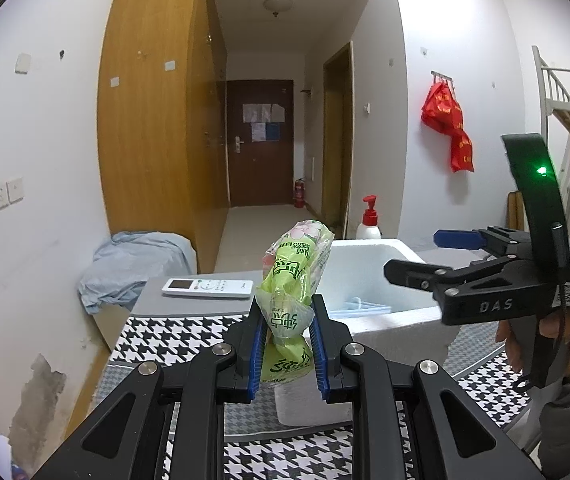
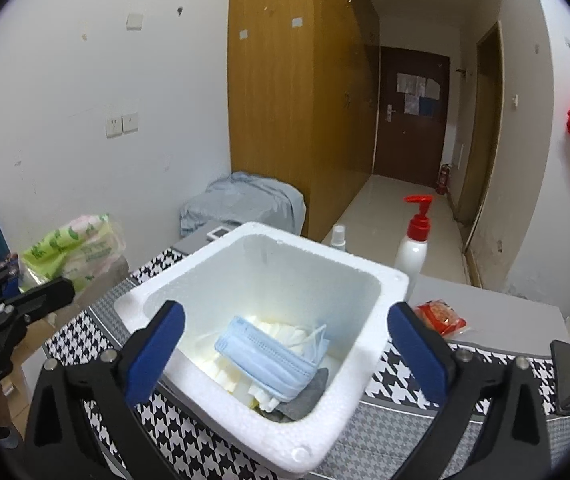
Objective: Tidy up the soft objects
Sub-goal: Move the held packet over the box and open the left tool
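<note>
Houndstooth cloth (image 2: 189, 432) covers the table (image 2: 485, 300), b/w checks running right under both cameras. Nearest in, left hand-held gripper (image 1: 287, 344) is clenched on a green tissue pack (image 1: 291, 292), blue pads pressing either side of the crinkled plastic, pack standing upright above the fingers. Right wrist view: right hand-held gripper (image 2: 285, 344) is released, jaws spread wide w/ nothing between the pads, poised over the white foam box (image 2: 389, 280). Inside the box, a blue face mask (image 2: 265, 354) lies on top of white folded items, w/ a grey cloth (image 2: 305, 398) tucked beneath at the near corner. Just right of the box, a red snack packet (image 2: 441, 314) sits on the bare grey part of the table. Beyond the box, a pump bottle w/ red top (image 2: 415, 240) stands upright, a small clear spray bottle (image 2: 339, 236) beside it. A white remote (image 1: 207, 288) lies flat at the table's far left edge. Further back, a light blue cloth heap (image 1: 133, 264) against the wall, then the wooden wardrobe (image 1: 157, 120). Far end, dark door (image 1: 259, 144) down the corridor, fire extinguisher (image 1: 299, 194) by it, red bag (image 1: 447, 120) hanging on the right wall.
</note>
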{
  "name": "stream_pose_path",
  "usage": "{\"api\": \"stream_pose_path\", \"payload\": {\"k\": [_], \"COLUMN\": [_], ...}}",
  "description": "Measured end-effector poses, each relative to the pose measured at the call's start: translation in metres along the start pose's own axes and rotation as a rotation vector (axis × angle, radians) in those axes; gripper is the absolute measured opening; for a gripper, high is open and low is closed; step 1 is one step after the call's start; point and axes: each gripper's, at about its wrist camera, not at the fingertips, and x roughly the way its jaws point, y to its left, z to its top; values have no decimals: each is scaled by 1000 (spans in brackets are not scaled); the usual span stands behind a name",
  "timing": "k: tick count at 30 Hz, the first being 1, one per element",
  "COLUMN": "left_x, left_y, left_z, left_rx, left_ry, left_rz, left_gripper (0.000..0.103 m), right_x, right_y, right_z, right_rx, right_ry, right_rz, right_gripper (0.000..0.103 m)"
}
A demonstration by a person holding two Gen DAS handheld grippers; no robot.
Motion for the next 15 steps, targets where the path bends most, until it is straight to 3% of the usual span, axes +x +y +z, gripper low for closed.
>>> {"api": "stream_pose_path", "payload": {"k": [15], "left_x": [11], "left_y": [-12], "left_z": [4], "left_rx": [23], "left_ry": [-2], "left_rz": [-28], "left_gripper": [22], "right_x": [-23], "right_y": [-22], "right_z": [-12], "right_rx": [36], "right_ry": [-23], "right_rz": [-47], "right_gripper": [103]}}
